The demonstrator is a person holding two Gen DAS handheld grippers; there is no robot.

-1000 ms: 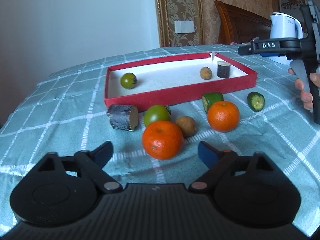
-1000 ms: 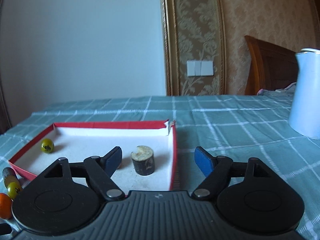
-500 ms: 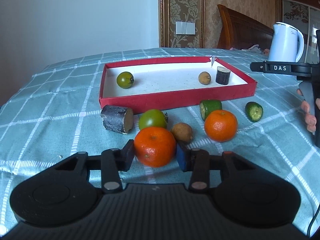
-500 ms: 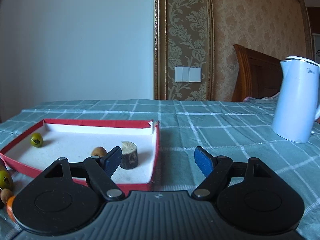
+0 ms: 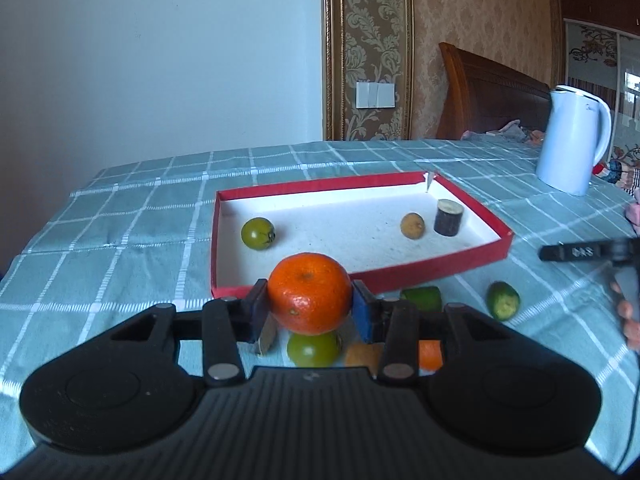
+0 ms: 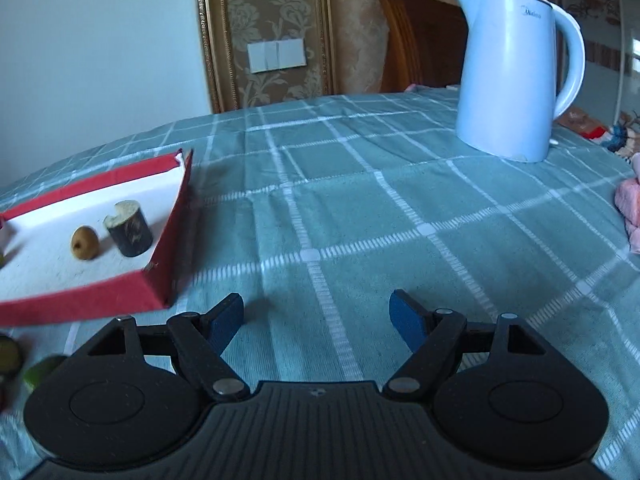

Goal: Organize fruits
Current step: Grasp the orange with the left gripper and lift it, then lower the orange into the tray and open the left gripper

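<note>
Now — dimpled round orange (image 5: 308,292), claw-clamped (image 5: 308,307)

- Tablecloth (image 5: 132,220): teal-green with a white check grid.
- Tray (image 5: 400,270): red walls, white inside.
- Near orange (image 5: 310,293): bright orange.
- Round fruit (image 5: 258,233) at the tray's left: dark green.
- Small fruit (image 5: 412,226) at the tray's right: tan-brown.
- Stub (image 5: 448,217) beside it: dark sides, pale top.
- Kettle (image 6: 516,76), far right: pale blue-white.
- Wall panel (image 5: 368,40): gold-brown floral.
</note>
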